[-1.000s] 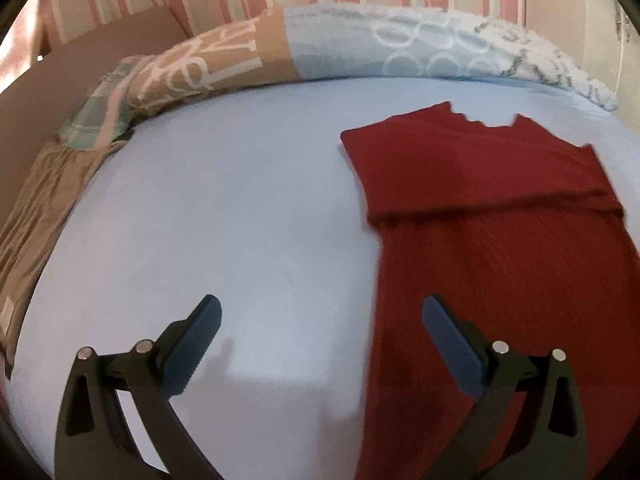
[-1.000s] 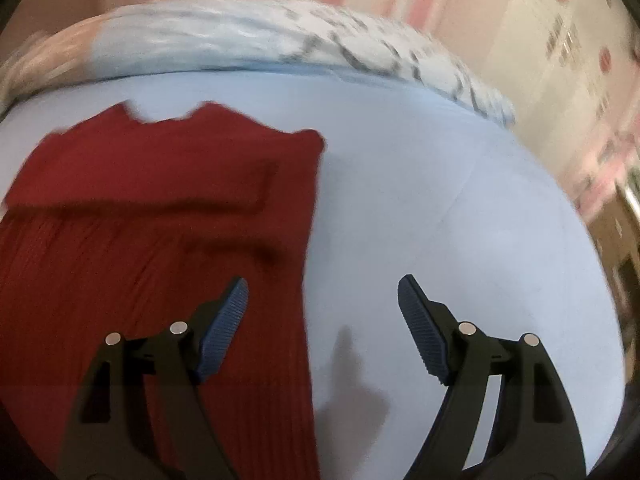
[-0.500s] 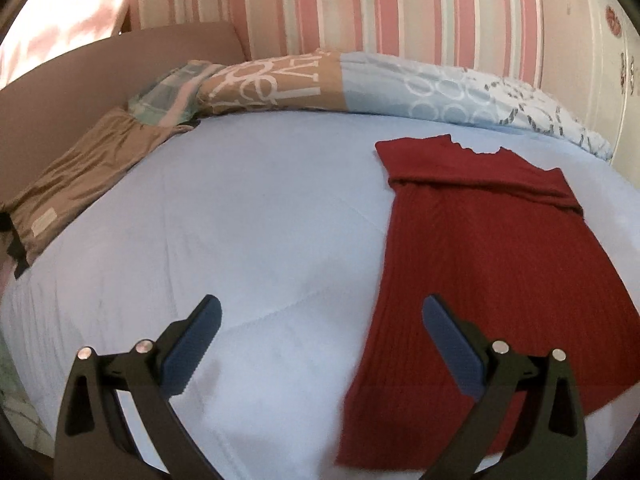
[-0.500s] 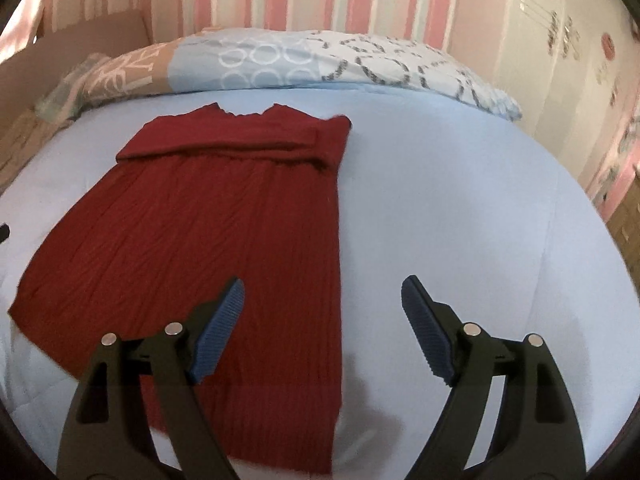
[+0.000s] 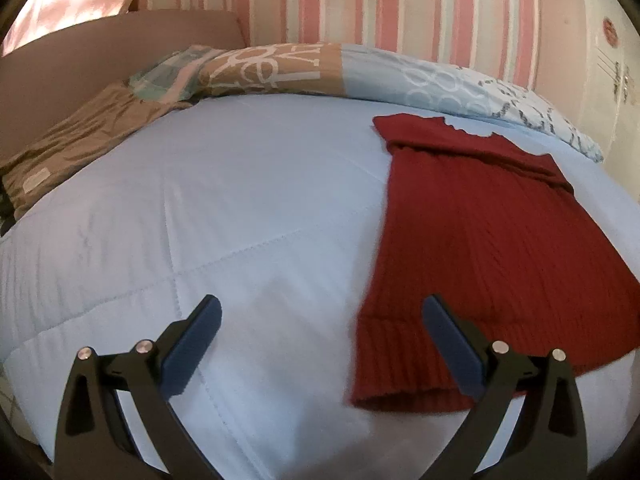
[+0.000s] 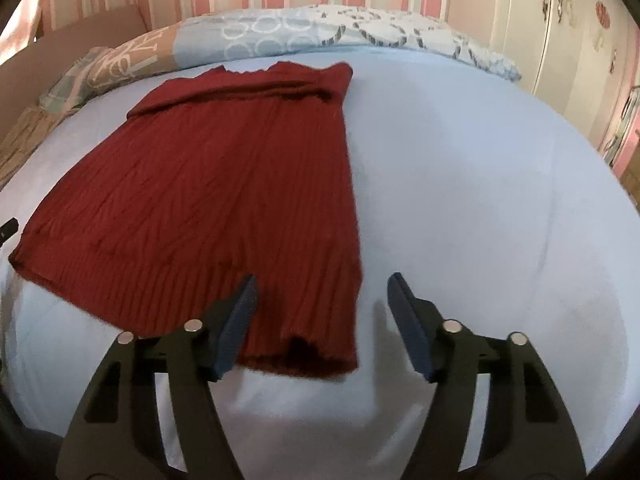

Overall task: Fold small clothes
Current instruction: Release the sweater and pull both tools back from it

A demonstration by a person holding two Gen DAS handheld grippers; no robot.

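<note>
left hand-held gripper (image 5: 320, 332): jaws wide, holding nothing, over the pale blue quilted bed (image 5: 224, 208) | right hand-held gripper (image 6: 322, 312): jaws wide, holding nothing | dark red ribbed knit top (image 6: 208, 196): flat on bed, hem nearest, ahead-right of left hand-held gripper, ahead-left of right | patterned pillow (image 5: 304, 72): far beyond the top's neckline

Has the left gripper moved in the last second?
Yes. The left gripper has pulled back toward the near hem of the red sweater; the pillow now looks farther off.
</note>
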